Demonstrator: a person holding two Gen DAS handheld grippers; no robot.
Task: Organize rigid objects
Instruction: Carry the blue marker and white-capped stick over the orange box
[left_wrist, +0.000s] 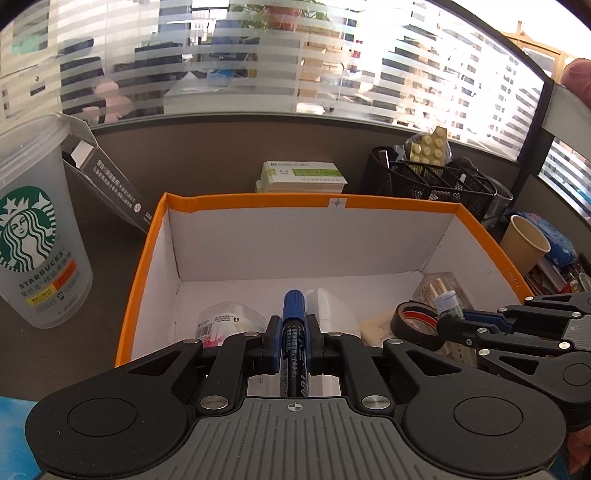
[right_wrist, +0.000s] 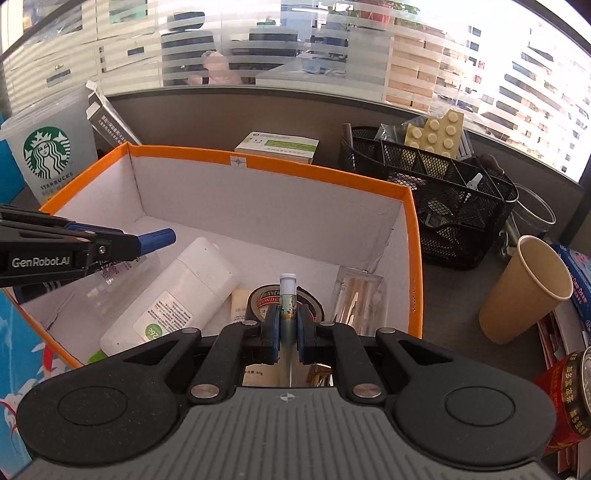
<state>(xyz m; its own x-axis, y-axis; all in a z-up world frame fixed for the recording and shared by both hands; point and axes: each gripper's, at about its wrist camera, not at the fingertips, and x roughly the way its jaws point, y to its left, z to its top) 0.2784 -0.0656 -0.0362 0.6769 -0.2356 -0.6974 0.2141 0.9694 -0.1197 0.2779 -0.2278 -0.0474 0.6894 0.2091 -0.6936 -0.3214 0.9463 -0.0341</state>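
My left gripper (left_wrist: 293, 325) clamps a black marker with a blue cap (left_wrist: 293, 310), and my right gripper (right_wrist: 287, 325) clamps a slim clear tube with a white cap (right_wrist: 287, 291). Both hang over the orange-rimmed white cardboard box (right_wrist: 266, 166), above a white plastic bottle (right_wrist: 184, 295), a black tape roll (right_wrist: 266, 299) and a clear plastic case (right_wrist: 356, 295) lying inside.

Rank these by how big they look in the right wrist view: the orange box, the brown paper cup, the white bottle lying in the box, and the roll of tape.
1. Orange box.
2. White bottle and brown paper cup look about alike, so I won't rank them.
3. Roll of tape, partly hidden behind the gripper.
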